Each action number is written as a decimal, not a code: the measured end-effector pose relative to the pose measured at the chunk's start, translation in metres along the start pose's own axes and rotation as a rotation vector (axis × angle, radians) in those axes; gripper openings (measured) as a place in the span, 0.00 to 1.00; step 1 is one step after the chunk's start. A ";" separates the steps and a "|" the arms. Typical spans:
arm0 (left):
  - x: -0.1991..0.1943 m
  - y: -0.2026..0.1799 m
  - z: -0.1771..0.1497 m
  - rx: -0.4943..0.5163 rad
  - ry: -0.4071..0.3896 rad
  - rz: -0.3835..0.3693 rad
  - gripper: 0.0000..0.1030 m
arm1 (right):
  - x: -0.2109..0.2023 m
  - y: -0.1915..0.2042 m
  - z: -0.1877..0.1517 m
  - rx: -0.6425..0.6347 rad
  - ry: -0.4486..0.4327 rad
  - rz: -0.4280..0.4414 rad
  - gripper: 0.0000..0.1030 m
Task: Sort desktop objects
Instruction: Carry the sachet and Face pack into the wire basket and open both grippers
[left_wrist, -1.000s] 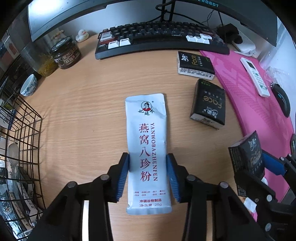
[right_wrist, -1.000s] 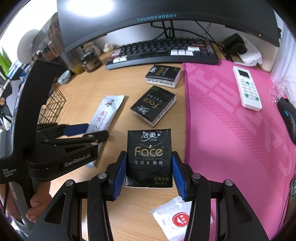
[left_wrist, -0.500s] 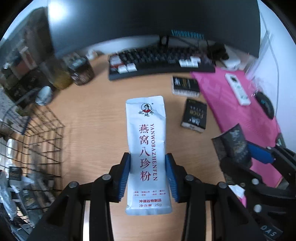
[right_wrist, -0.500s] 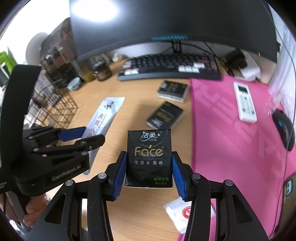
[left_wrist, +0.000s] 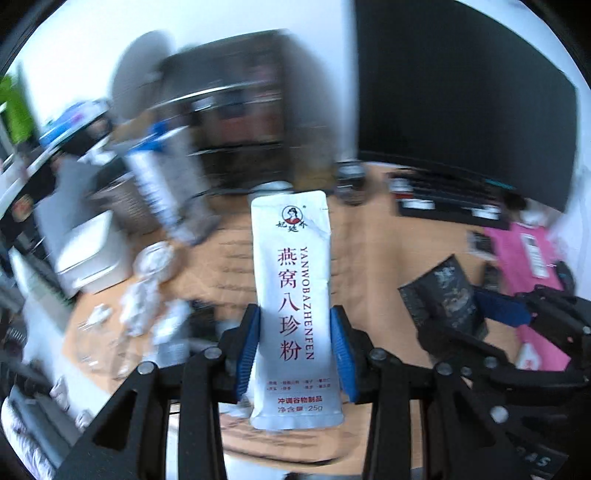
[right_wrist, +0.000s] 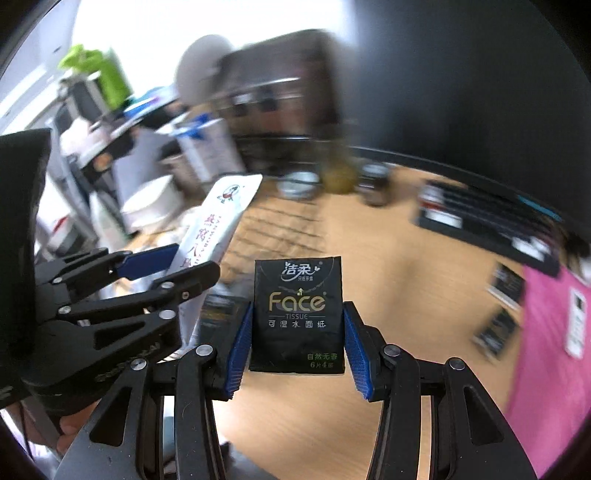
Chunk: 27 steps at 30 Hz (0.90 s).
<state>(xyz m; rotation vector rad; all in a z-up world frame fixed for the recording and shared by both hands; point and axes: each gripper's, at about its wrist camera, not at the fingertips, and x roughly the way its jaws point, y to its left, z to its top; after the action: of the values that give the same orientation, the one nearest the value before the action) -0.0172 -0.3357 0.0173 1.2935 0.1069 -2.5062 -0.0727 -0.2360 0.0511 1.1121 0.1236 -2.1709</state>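
Left gripper (left_wrist: 293, 354): clamping white sachet (left_wrist: 291, 295) upright between its pads. Right gripper (right_wrist: 297, 347): gripping black tissue pack (right_wrist: 297, 314), above the tabletop (right_wrist: 388, 266). Advice: keeping both grips firm and carrying level while crossing blurred clutter.

Left hand-held gripper (left_wrist: 294, 356) — black linkage arms, blue pads (left_wrist: 246, 350) pressed on both sides of a white sachet (left_wrist: 291, 295), held upright, angled downward.

Right hand-held gripper (right_wrist: 297, 349) — same build, pads clamped on a black tissue pack (right_wrist: 297, 314), held clear of the table (right_wrist: 406, 295). A person's fingers (right_wrist: 70, 434) grip the left unit's handle.
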 end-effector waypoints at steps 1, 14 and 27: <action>0.004 0.016 -0.003 -0.011 0.016 0.022 0.41 | 0.007 0.011 0.002 -0.017 0.008 0.013 0.46; 0.046 0.075 -0.026 -0.055 0.104 0.028 0.41 | 0.075 0.066 -0.001 -0.093 0.119 0.031 0.47; 0.017 0.051 -0.015 -0.043 0.026 0.027 0.67 | 0.032 0.037 -0.002 -0.028 0.043 0.081 0.48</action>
<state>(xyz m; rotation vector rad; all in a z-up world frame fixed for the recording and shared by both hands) 0.0012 -0.3852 -0.0009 1.3024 0.1476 -2.4513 -0.0616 -0.2802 0.0334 1.1297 0.1255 -2.0688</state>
